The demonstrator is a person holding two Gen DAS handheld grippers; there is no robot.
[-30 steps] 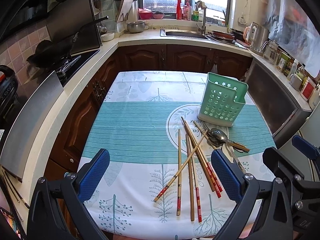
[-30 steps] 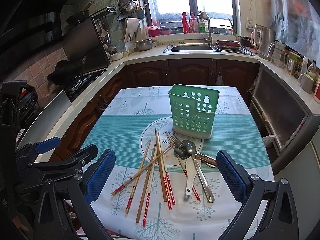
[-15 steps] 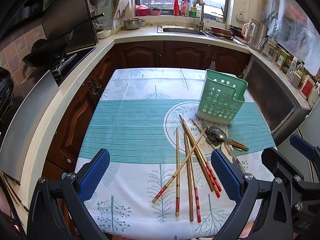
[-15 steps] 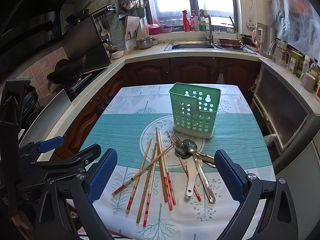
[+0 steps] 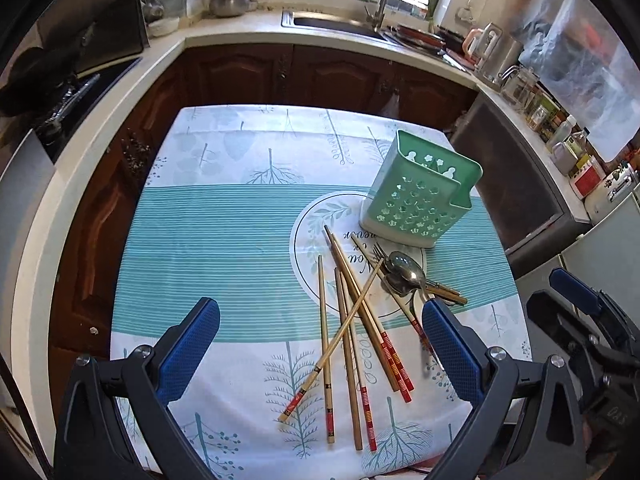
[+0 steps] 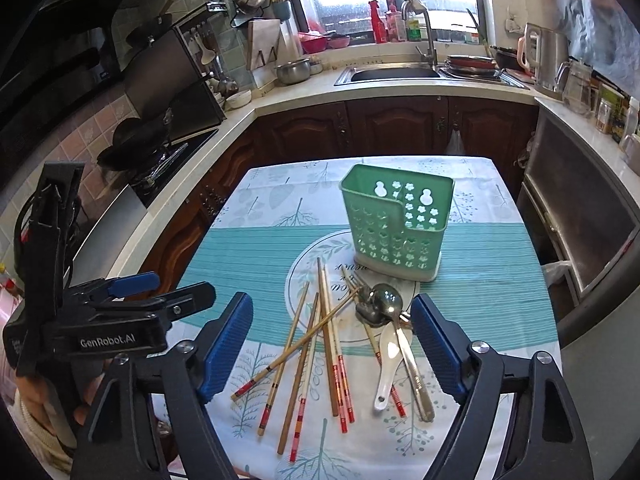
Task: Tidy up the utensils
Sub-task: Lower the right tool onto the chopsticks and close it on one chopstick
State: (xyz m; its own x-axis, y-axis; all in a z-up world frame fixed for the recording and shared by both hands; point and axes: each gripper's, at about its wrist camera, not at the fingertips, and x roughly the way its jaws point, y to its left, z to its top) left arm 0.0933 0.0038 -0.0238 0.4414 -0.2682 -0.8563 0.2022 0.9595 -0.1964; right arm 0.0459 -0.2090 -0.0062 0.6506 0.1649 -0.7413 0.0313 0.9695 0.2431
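left wrist view: looks down and forward from the near left of the table [image 5: 208, 248], quite high | right wrist view: looks from the near right, a bit lower | both see the green holder [image 5: 420, 196] [image 6: 396, 224], chopsticks [image 5: 348, 320] [image 6: 320, 344], sink [image 6: 396, 74]

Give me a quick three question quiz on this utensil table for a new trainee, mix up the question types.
1. True or false: the green caddy stands upright with no utensils in it.
2. Multiple choice: the white spoon lies A) inside the caddy, B) on the tablecloth beside the metal spoons, C) in the right gripper.
3. Fill in: the left gripper is ____ above the chopsticks.

Key: 1 true; 2 B; 3 open.
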